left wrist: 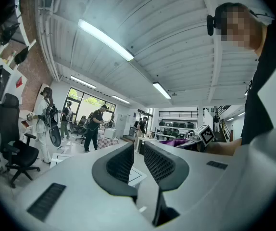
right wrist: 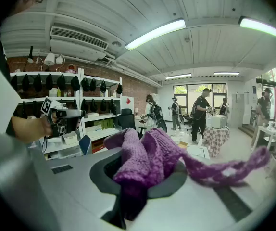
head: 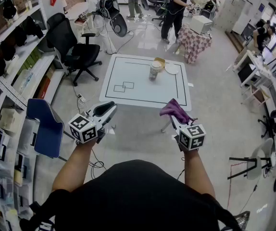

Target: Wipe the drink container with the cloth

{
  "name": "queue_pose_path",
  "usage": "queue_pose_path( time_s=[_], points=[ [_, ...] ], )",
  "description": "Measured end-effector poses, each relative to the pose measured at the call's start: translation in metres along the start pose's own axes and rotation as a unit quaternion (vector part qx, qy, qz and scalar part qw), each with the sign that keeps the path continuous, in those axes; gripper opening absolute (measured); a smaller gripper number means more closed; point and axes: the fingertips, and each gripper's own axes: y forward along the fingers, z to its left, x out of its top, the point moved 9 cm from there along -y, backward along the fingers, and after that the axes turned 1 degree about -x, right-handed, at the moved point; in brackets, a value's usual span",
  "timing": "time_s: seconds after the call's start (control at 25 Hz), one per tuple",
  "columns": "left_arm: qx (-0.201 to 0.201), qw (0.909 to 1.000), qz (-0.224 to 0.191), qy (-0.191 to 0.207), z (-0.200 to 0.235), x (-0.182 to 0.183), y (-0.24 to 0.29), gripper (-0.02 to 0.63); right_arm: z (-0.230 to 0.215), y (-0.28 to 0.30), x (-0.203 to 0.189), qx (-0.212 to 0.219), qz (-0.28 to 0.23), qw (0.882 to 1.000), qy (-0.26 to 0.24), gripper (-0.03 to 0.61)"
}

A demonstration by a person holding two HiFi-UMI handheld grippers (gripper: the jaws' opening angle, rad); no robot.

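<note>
A white table [head: 128,95] with rounded corners is seen ahead, and a thin black rectangle is drawn just inside its edges. The drink container [head: 156,70], a pale upright cup, is placed near the far edge within that outline. It stands just beside a flat round plate [head: 172,69] and a tan bowl [head: 159,61]. The rest of the table top is left bare. A stretch of glossy pale floor is left open between the table's near edge and both tools. The left side is hemmed in by shelves [head: 13,95], a black office chair [head: 73,47] and a blue chair [head: 44,126].

The right gripper [head: 175,119] is clenched on the cloth [head: 175,109], a purple, loosely knitted piece. The cloth is bunched up over the jaws, with one thin end trailing off to the side. The left gripper [head: 110,109] is held level, well apart from the table. Its ribbed dark pads are drawn almost together, with only a narrow gap left and nothing caught in it.
</note>
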Motion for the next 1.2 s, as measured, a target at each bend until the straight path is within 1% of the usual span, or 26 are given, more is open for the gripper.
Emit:
queue_pose_path(
  time_s=[0.16,0.28,0.48,0.64,0.76,0.92,1.08,1.2],
  points=[
    [-0.001,1.0000,0.008,0.006,0.010,-0.001,-0.018,0.075,0.017,0.009,-0.008,-0.004,0.003,1.000,0.009,0.081],
    [-0.012,0.9999,0.011,0.006,0.013,0.001,-0.026,0.075,0.030,0.004,-0.012,-0.016,0.004,1.000,0.016,0.081],
    [-0.024,0.9996,0.010,0.007,0.017,0.000,-0.044,0.075,0.050,-0.001,-0.017,-0.028,-0.014,0.999,0.038,0.083],
    [-0.033,0.9994,0.011,0.003,0.022,-0.001,-0.047,0.075,0.059,-0.006,-0.020,-0.037,-0.011,0.999,0.037,0.083],
    [-0.039,0.9991,0.014,-0.003,0.022,-0.005,-0.043,0.075,0.056,-0.010,-0.024,-0.046,-0.005,0.998,0.040,0.083],
    [-0.048,0.9985,0.026,-0.002,0.025,-0.011,-0.032,0.075,0.046,-0.007,-0.031,-0.053,-0.004,0.997,0.054,0.081],
    [-0.046,0.9983,0.036,-0.003,0.034,-0.009,-0.014,0.075,0.033,0.007,-0.032,-0.051,-0.001,0.997,0.061,0.081],
    [-0.042,0.9983,0.041,-0.003,0.046,-0.008,0.005,0.075,0.014,0.025,-0.035,-0.048,0.002,0.997,0.063,0.083]
  ],
)
